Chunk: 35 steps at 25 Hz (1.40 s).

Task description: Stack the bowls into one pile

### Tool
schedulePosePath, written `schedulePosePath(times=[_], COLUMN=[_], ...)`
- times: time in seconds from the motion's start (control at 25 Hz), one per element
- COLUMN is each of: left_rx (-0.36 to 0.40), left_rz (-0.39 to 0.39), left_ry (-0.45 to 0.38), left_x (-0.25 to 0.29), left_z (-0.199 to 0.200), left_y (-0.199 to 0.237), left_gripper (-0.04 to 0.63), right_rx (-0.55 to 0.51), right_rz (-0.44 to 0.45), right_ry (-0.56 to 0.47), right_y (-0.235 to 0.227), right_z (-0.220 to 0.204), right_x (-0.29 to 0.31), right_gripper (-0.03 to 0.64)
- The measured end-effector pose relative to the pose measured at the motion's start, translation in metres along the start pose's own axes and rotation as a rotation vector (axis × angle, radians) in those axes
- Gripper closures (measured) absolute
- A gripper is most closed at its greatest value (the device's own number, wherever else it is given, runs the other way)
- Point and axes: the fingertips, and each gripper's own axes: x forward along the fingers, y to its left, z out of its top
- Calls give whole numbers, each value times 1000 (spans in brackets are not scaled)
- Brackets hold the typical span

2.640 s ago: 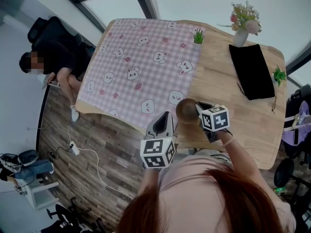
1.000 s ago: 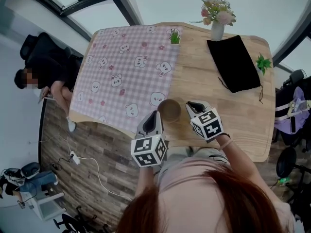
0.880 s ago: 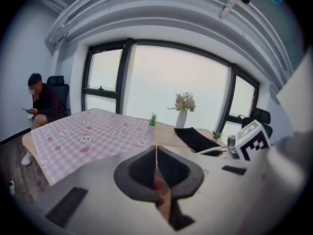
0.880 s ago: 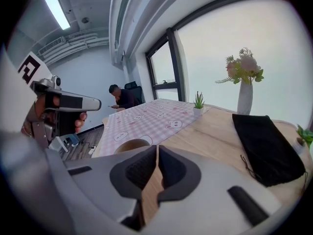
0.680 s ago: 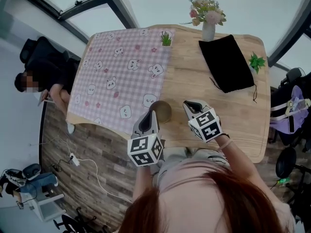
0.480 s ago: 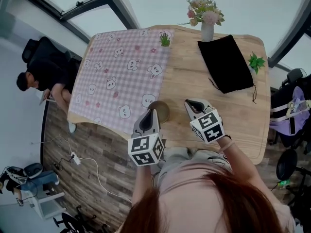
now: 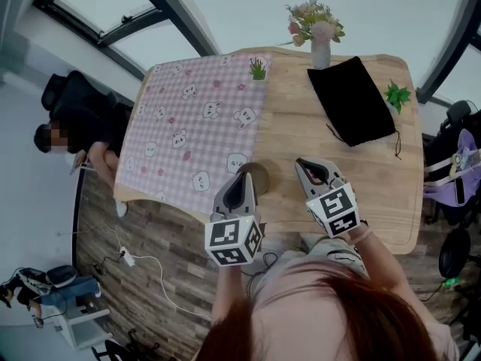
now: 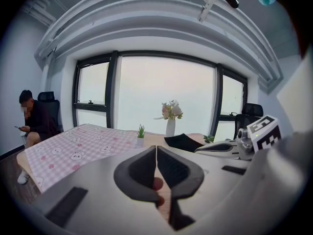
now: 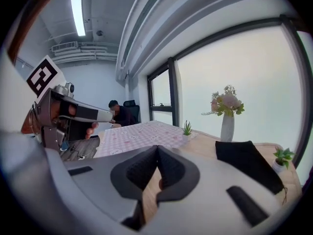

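Note:
A brown bowl pile [image 7: 258, 174] sits on the wooden table [image 7: 376, 179] near its front edge, at the border of the pink cloth. My left gripper [image 7: 242, 179] hangs just left of it, shut and empty, and partly covers the bowl's near side. My right gripper [image 7: 307, 165] is a short way right of the bowl, apart from it, also shut with nothing in it. In the left gripper view the left gripper's [image 8: 156, 149] jaws are pressed together, and the right gripper [image 8: 220, 147] shows beside them. The right gripper view shows the right gripper [image 9: 157, 153] shut. Neither gripper view shows the bowl.
A pink checked cloth [image 7: 195, 126] with bear prints covers the table's left half. At the back stand a flower vase [image 7: 321, 32], a small potted plant [image 7: 258, 69], a black pouch [image 7: 352, 100] and another green plant [image 7: 396, 95]. A person [image 7: 79, 126] sits at the left.
The right gripper, against the bowl 2.6 s ago, now stands apart to its right. The left gripper has come up beside the bowl. The head view has shifted slightly.

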Motion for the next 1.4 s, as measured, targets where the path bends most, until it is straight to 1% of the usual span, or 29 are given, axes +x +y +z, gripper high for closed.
schedulePosePath(times=[0.28, 0.52, 0.68, 1.0, 1.24, 1.4], left_rx=[25, 35, 50, 55, 50, 54], left_rz=[-25, -41, -46, -38, -28, -41], left_ry=[-34, -67, -89, -127, -160, -186], left_x=[-29, -65, -90, -139, -164, -177], left_z=[-1, -5, -6, -11, -8, -1], left_y=[-7, -11, -15, -20, -22, -30], left_gripper=[583, 583, 583, 583, 583, 583], right_rx=[70, 29, 28, -2, 26, 38], right_rz=[-44, -83, -97, -124, -158, -180], right_ry=[-69, -118, -152, -200, -244, -269], right_y=[19, 47, 63, 94, 105, 110], right_z=[10, 21, 28, 39, 48, 52], right_x=[-28, -57, -76, -119, -153, -174], right_gripper=[617, 617, 617, 617, 617, 617])
